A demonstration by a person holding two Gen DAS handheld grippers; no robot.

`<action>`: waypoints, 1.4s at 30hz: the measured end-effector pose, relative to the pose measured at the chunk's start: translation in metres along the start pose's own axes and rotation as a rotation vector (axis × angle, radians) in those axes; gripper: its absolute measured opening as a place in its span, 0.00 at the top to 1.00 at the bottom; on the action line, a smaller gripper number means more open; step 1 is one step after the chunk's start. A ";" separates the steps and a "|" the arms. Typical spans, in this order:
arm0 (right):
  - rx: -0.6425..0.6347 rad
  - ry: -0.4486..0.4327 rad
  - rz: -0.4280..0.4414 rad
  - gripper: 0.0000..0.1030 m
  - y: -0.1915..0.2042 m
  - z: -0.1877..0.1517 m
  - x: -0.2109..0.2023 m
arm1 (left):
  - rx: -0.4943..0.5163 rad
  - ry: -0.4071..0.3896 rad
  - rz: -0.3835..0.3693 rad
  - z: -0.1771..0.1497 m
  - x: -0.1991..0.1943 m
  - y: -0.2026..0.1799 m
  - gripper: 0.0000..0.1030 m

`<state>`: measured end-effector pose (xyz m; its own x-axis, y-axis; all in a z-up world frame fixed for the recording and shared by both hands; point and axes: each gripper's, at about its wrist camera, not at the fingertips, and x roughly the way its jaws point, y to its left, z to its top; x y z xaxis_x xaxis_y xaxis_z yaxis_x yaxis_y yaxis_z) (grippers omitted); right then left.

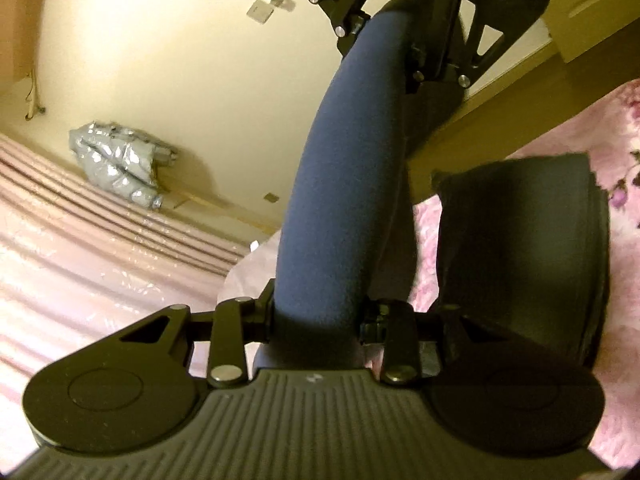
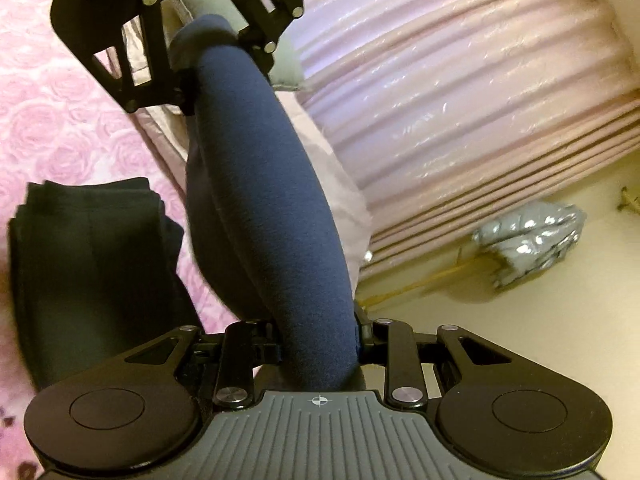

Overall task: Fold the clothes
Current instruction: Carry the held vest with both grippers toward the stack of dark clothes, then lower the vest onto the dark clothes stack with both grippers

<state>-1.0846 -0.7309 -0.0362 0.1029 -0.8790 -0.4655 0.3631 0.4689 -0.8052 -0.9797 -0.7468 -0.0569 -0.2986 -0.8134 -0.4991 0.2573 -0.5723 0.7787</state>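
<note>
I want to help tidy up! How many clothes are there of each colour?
Blue: 1, the blue garment stretched between the left gripper and the right gripper.
Black: 1, the folded black garment on the pink bedspread.
Silver: 1, the silver jacket against the wall.
Total: 3

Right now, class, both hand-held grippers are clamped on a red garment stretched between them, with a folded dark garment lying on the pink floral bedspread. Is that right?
Not quite: the garment is navy blue, not red, as the right wrist view shows. Both hand-held grippers, right and left, do clamp it, and the folded dark garment lies on the pink floral bedspread.
</note>
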 end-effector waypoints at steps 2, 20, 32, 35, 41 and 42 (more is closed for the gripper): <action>0.003 -0.001 0.035 0.73 0.033 -0.013 0.020 | 0.007 0.043 -0.048 -0.017 0.019 -0.037 0.69; 0.008 0.064 0.179 0.64 0.135 -0.069 0.042 | 0.133 0.089 -0.128 -0.073 0.033 -0.130 0.56; 0.083 0.138 0.177 0.80 0.138 -0.064 0.014 | 0.178 0.070 -0.124 -0.088 0.041 -0.126 0.68; 0.027 0.160 0.191 0.80 0.160 -0.068 0.016 | 0.230 0.079 -0.130 -0.095 0.041 -0.155 0.67; 0.054 0.165 0.197 0.80 0.155 -0.071 0.015 | 0.104 0.107 -0.123 -0.094 0.031 -0.142 0.58; 0.062 0.169 0.203 0.80 0.154 -0.071 0.016 | 0.080 0.112 -0.132 -0.094 0.028 -0.139 0.58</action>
<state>-1.0925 -0.6668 -0.1938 0.0252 -0.7385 -0.6738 0.4073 0.6231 -0.6677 -0.9376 -0.7002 -0.2149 -0.2193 -0.7411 -0.6346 0.1473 -0.6681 0.7293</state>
